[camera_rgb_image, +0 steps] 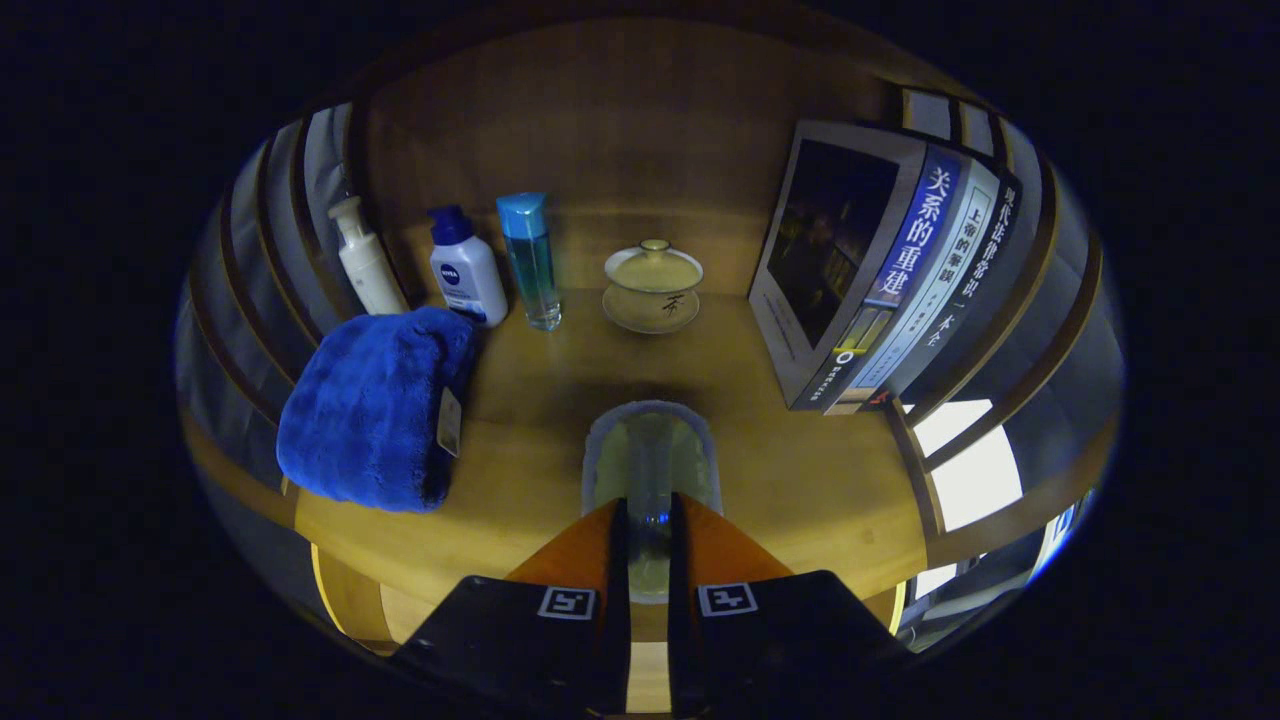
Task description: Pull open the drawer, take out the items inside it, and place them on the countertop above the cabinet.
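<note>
Clamped on a clear cup (pixel 650 470), gripper (pixel 650 515) fingers pinching its rim; cup juts straight ahead, just above the countertop (pixel 800 480).

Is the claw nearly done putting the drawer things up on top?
Partly. A blue towel, three bottles and a lidded bowl already sit on the countertop, though I cannot tell which came from the drawer. The claw is pinching a see-through item over the countertop's near part. Left: set it down, then check the drawer for more.
</note>
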Demonstrator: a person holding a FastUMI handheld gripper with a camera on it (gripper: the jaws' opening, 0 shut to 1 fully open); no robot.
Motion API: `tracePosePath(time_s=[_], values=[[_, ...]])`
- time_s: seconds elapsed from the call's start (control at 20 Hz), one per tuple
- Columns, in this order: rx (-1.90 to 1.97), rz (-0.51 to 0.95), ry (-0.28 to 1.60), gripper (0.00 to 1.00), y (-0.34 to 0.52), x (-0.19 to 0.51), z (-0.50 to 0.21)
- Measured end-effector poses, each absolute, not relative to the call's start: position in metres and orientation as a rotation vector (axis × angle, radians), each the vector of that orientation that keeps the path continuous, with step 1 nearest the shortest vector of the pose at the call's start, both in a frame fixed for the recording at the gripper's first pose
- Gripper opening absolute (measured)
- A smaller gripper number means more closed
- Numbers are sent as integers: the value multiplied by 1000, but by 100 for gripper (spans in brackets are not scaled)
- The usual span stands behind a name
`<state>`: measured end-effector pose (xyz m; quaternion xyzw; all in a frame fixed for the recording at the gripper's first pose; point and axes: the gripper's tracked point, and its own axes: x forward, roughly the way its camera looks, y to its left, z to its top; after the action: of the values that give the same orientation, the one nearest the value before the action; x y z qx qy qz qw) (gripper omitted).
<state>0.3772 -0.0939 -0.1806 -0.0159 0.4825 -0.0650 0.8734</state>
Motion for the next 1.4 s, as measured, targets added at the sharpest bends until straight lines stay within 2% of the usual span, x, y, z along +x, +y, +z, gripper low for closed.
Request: tracePosePath(time_s=[0.15,0.3,0.45,0.5,0.8,0.85,1.15,1.4], values=[[-28,-139,1006,24,-95,381,-183],[-34,-167,1012,31,-101,382,-186],[-37,-166,1013,31,-99,381,-184],[-38,-167,1015,37,-100,380,-185],[-31,-151,996,91,-92,376,-175],[-34,-153,983,96,-92,377,-171],[-68,-185,880,99,-93,359,-153],[-69,-133,729,99,-74,321,-121]])
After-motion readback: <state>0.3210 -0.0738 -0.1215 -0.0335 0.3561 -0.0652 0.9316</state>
